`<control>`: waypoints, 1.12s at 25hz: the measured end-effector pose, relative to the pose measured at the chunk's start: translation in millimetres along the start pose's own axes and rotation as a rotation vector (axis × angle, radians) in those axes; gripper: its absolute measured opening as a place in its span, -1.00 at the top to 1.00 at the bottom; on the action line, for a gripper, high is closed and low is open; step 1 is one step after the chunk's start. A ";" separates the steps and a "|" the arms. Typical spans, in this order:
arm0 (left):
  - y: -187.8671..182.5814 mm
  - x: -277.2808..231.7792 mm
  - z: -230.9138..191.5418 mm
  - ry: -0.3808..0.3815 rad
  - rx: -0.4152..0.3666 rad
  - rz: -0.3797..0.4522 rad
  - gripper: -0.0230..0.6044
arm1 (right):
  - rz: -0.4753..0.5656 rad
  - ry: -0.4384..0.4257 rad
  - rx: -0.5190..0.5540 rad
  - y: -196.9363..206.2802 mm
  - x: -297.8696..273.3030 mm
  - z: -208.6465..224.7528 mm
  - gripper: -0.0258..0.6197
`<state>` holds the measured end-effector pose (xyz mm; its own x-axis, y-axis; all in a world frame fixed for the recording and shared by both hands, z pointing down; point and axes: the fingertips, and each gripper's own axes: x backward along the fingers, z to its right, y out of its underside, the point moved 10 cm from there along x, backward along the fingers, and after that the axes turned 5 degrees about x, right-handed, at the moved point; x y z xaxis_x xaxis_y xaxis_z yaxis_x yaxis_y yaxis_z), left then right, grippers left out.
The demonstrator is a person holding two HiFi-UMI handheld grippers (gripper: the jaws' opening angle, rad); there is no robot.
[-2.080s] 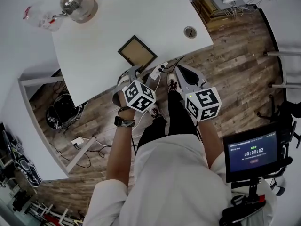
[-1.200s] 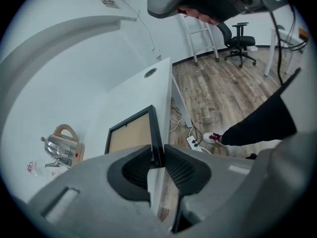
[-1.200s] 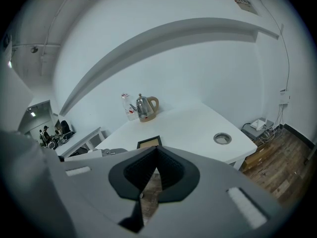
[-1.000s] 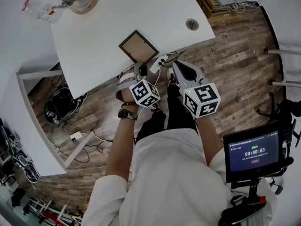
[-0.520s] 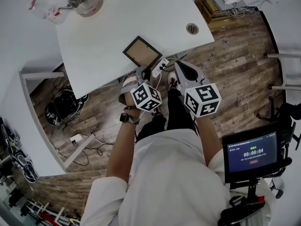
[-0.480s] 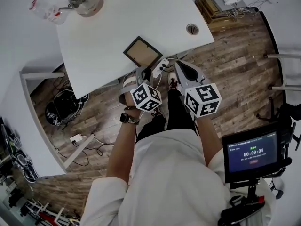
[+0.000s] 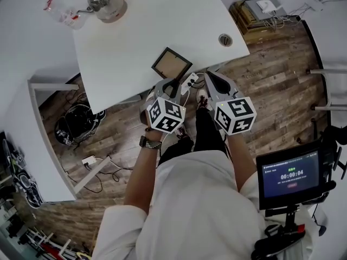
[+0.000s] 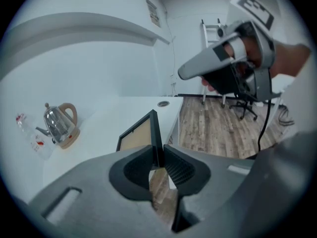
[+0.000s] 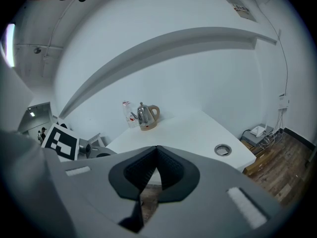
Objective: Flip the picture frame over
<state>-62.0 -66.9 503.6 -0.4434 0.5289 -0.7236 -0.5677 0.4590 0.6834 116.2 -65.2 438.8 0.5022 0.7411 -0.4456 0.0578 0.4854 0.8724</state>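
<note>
In the head view the picture frame [image 7: 171,65] merely sits at the desk [image 7: 141,31] edge, just ahead of the left tool [image 7: 171,85]. The left gripper view shows that tool's pads clamped on the picture frame's near edge, the frame tilted. The right gripper view shows the right tool [image 9: 157,151] pinched together, empty.
</note>
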 end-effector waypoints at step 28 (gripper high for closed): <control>17.9 31.3 -73.7 0.324 1.219 0.564 0.69 | -0.040 -0.053 0.004 0.7 -16.0 -8.4 0.91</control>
<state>-137.2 -94.8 486.1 -0.6432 0.7395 -0.1985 0.6265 0.6573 0.4189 100.9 -72.8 444.8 0.5447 0.6954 -0.4687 0.0823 0.5118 0.8551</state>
